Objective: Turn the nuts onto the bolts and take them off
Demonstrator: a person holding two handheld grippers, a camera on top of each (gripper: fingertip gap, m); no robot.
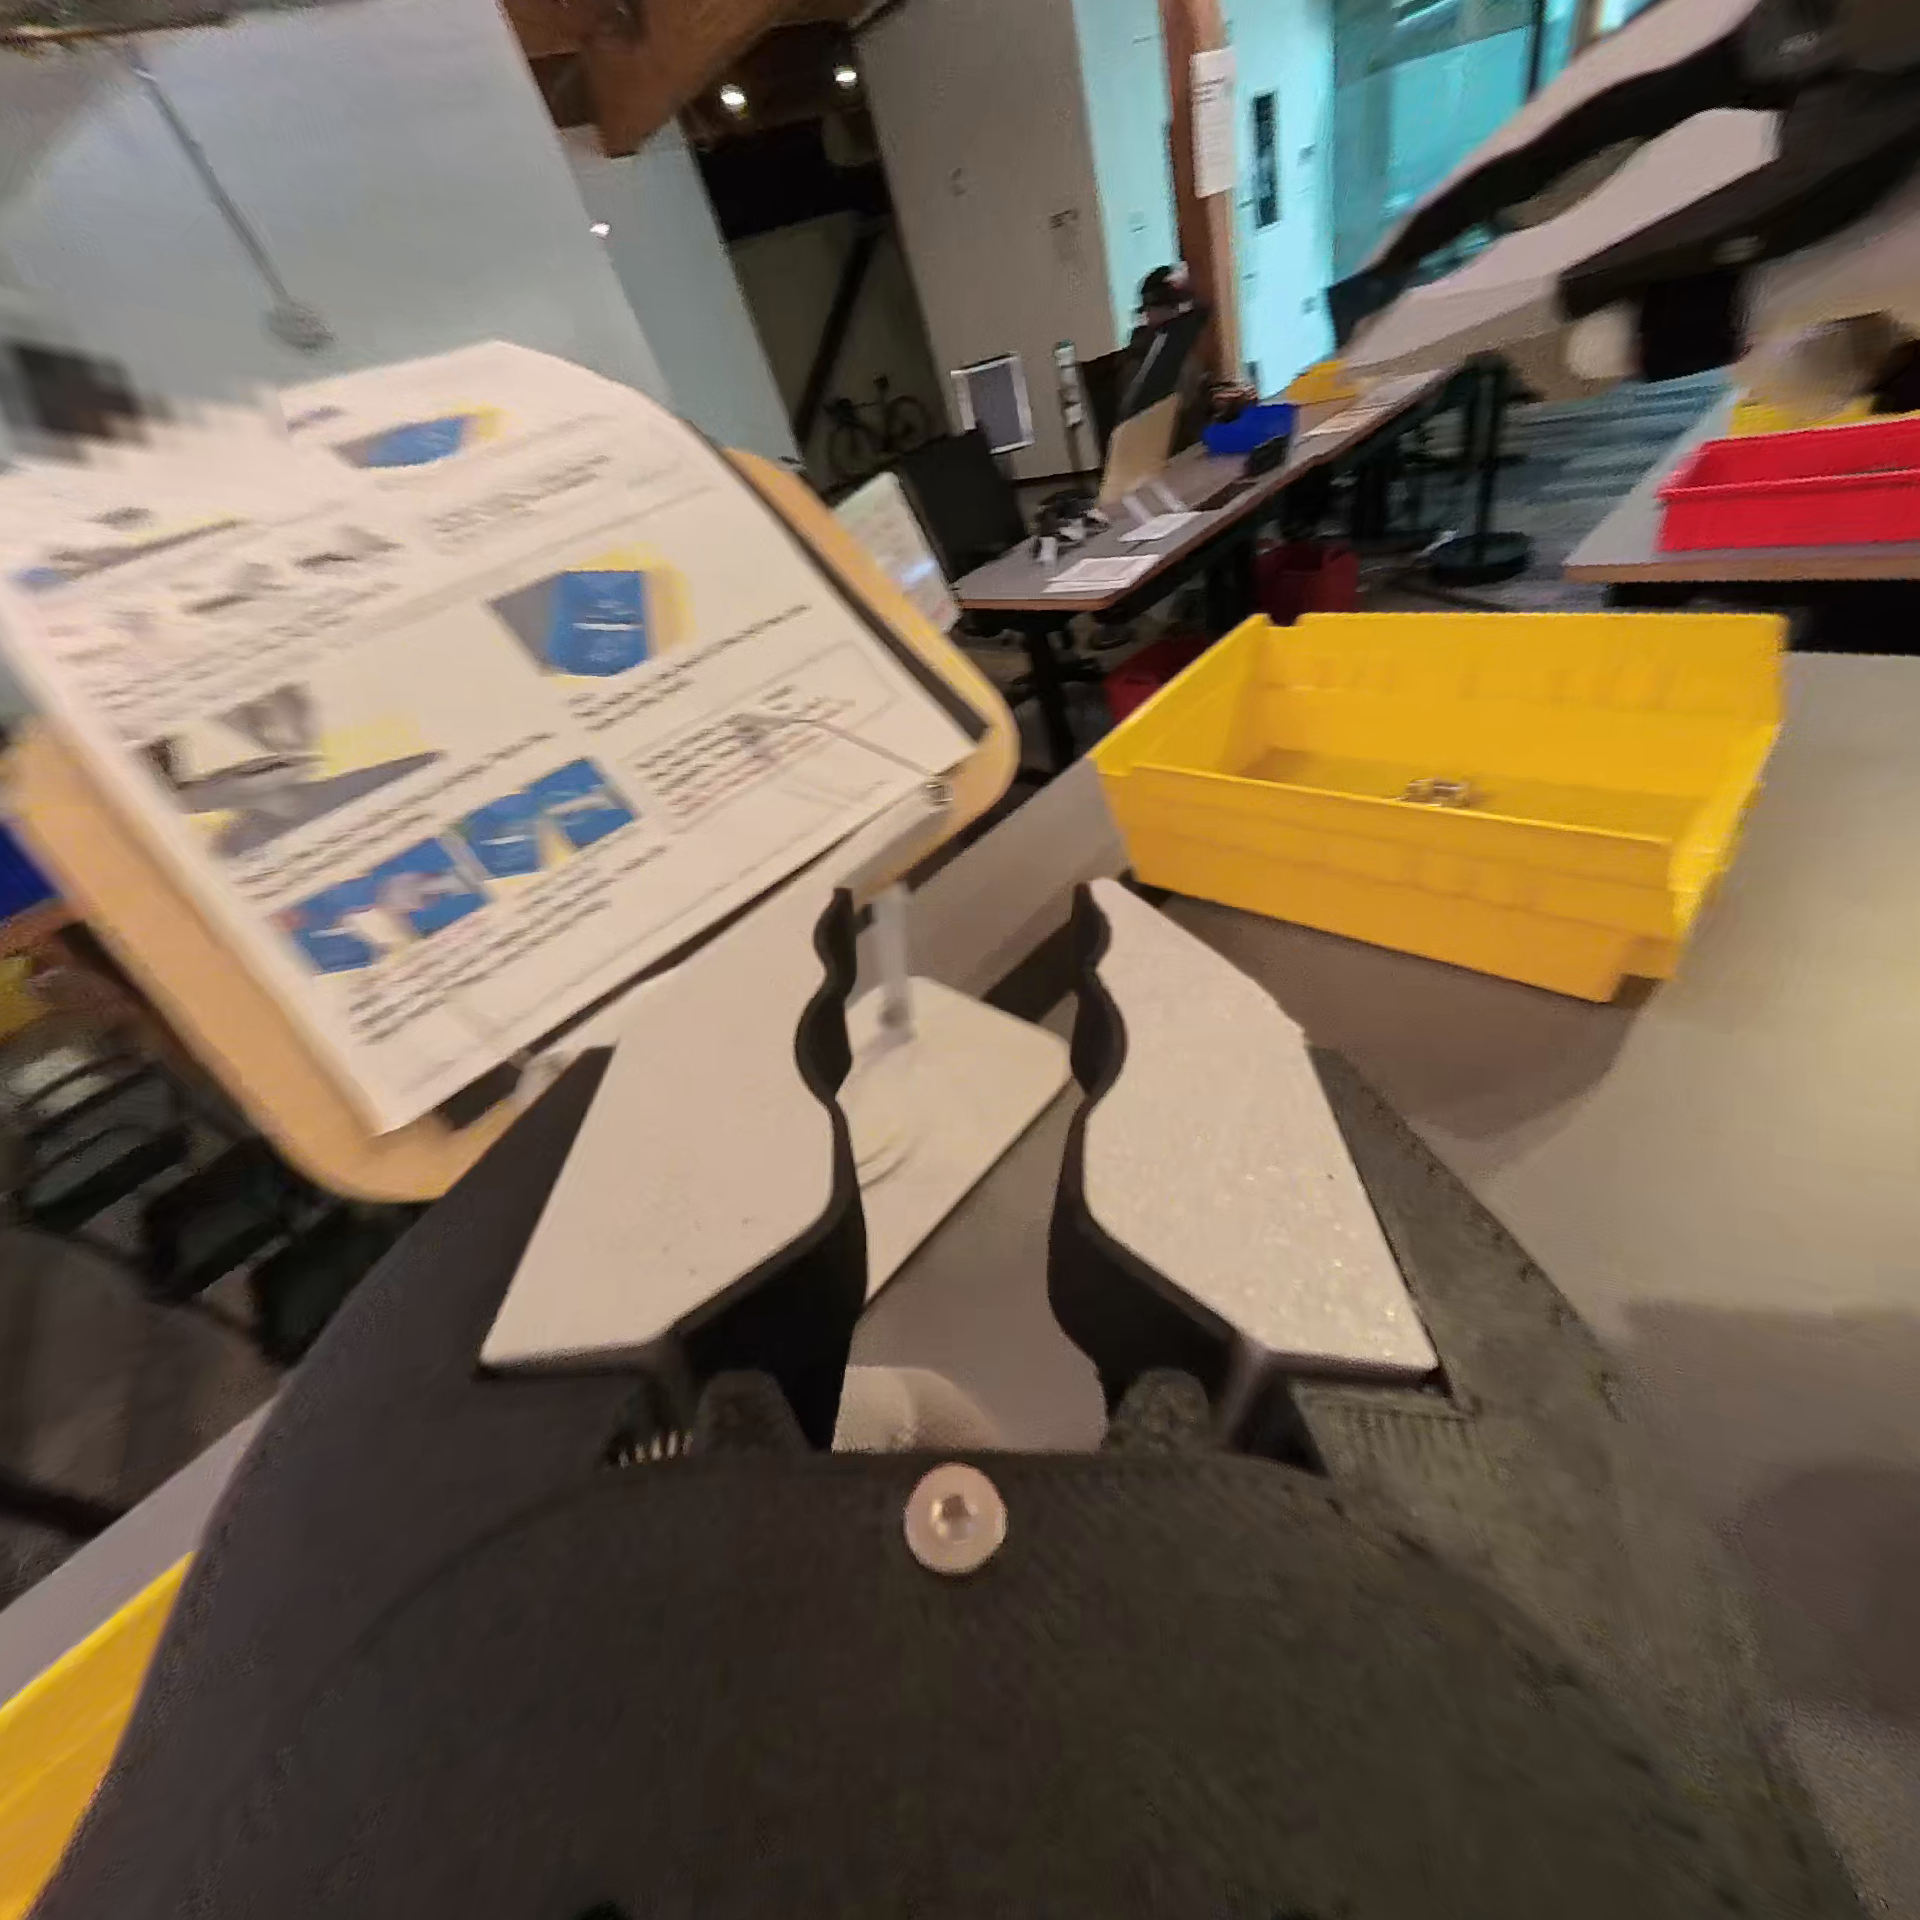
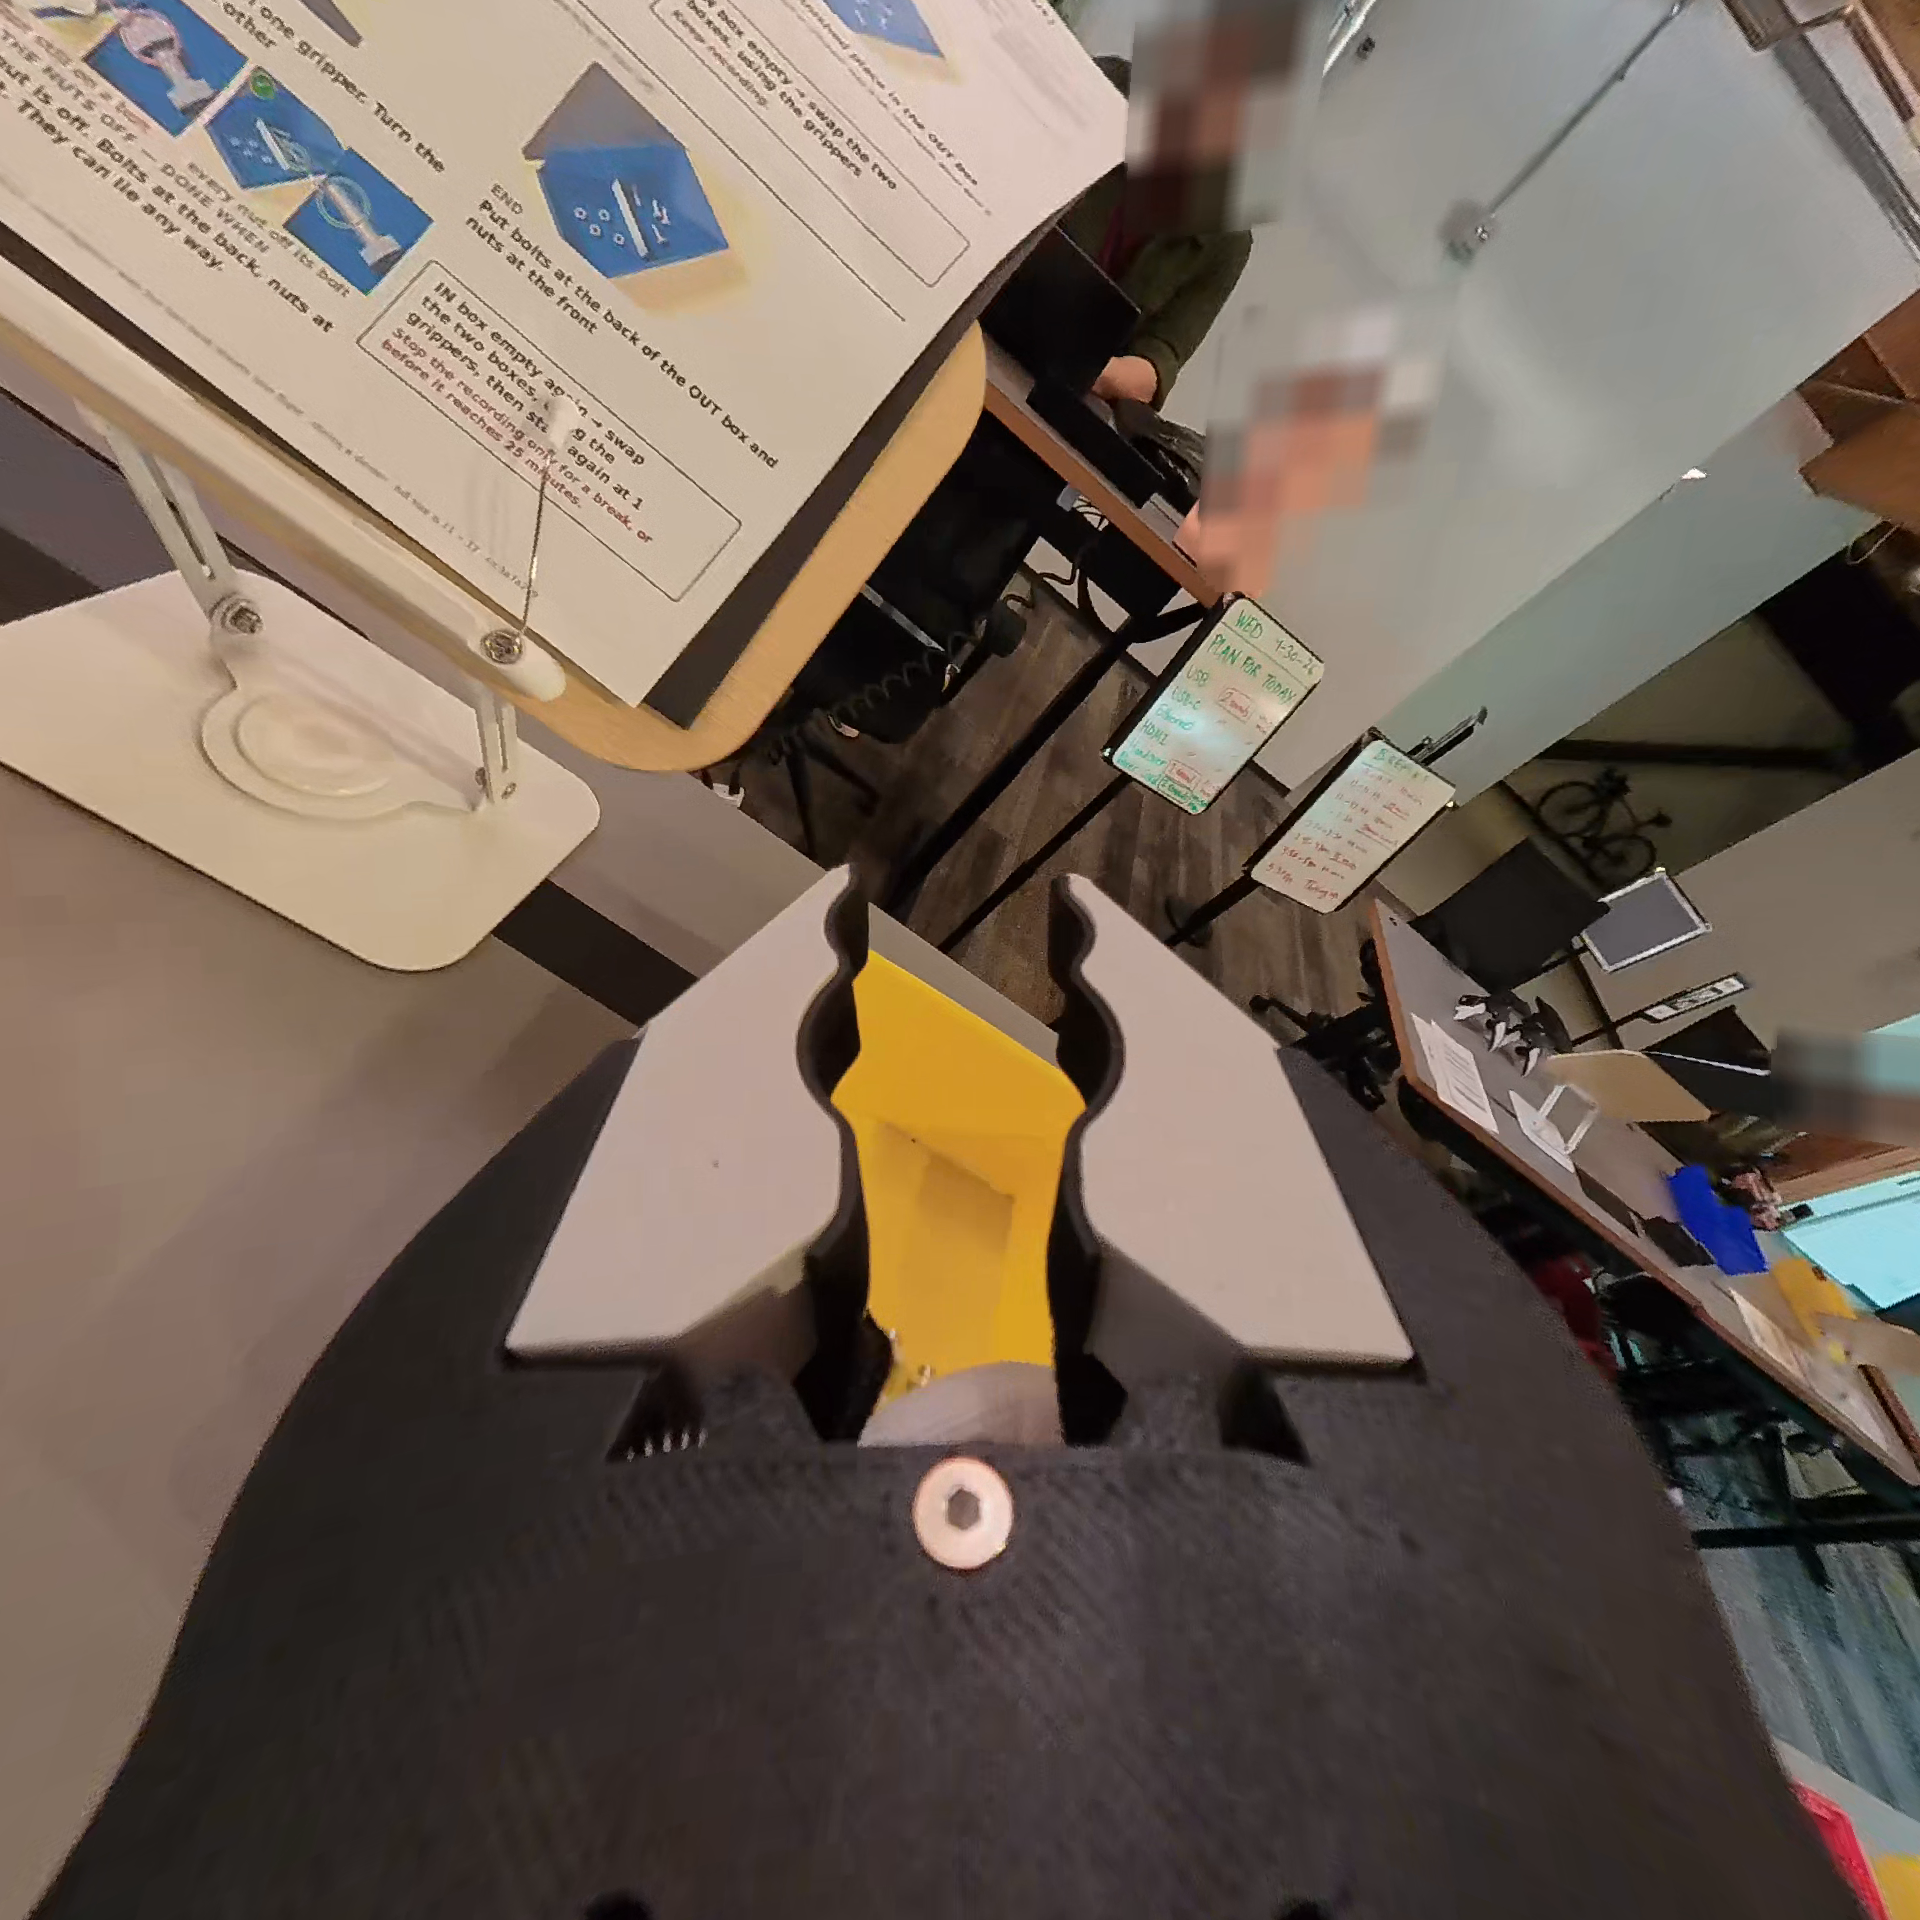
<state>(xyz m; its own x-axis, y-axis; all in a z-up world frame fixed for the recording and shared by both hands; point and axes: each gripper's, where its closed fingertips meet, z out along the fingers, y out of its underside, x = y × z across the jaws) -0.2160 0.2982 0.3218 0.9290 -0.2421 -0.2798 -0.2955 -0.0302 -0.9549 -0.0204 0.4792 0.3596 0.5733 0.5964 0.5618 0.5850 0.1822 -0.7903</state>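
Note:
My left gripper is open and empty, held above the grey table and facing the white base of a document stand. A yellow bin stands to its right, with a few small metal pieces on its floor. My right gripper is open and empty, held over a yellow bin that shows between its fingers. The right gripper also shows blurred at the top right of the left wrist view. I cannot make out any single nut or bolt.
A tilted board with an instruction sheet stands on a white base at the table's far edge. A red bin sits on another table. Another yellow bin corner is at lower left. Whiteboard signs and tables stand beyond. The left gripper's tips are roughly 25 cm from the right gripper's.

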